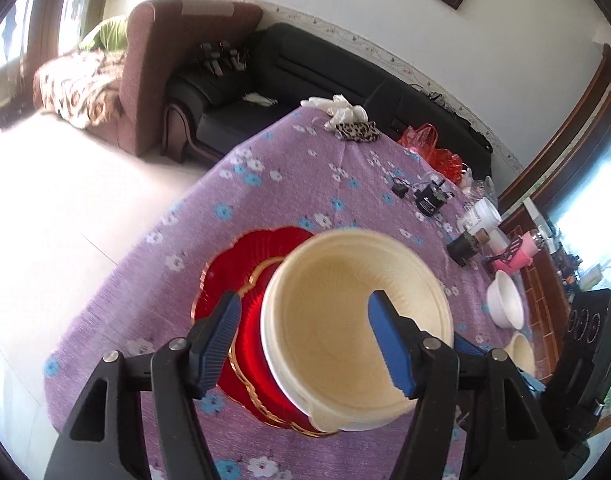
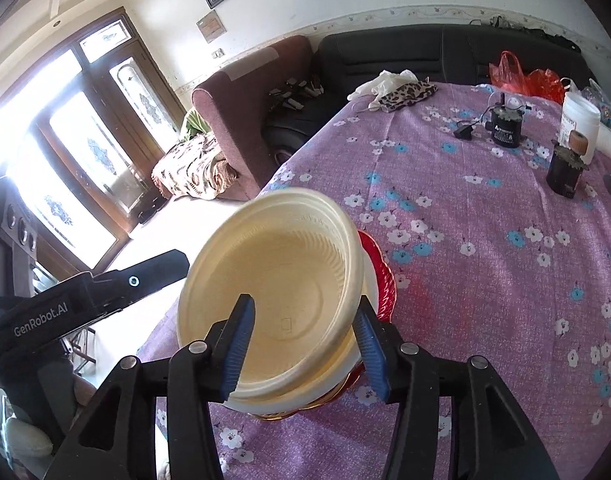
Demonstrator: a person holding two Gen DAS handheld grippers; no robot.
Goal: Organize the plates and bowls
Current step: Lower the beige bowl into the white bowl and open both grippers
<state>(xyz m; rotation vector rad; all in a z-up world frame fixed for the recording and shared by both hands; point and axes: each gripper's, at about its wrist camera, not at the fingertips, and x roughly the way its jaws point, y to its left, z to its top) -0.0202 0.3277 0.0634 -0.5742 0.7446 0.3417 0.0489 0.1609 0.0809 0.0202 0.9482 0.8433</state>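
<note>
On a purple floral counter (image 1: pixel 289 184), cream bowls (image 1: pixel 357 320) sit stacked on red plates (image 1: pixel 241 264); both hand-held grippers, left (image 1: pixel 305 344) and right (image 2: pixel 305 348), are spread, gripping nothing. Next, likely the white bowl (image 1: pixel 505 304).

A cream bowl (image 1: pixel 357 320) sits nested in a white bowl (image 2: pixel 301 396), upright on stacked red scalloped plates (image 1: pixel 233 272) with gold rims, near the table's edge. Well apart, a white bowl (image 1: pixel 505 304) and another cream bowl (image 1: pixel 521 354) stand separately.
</note>
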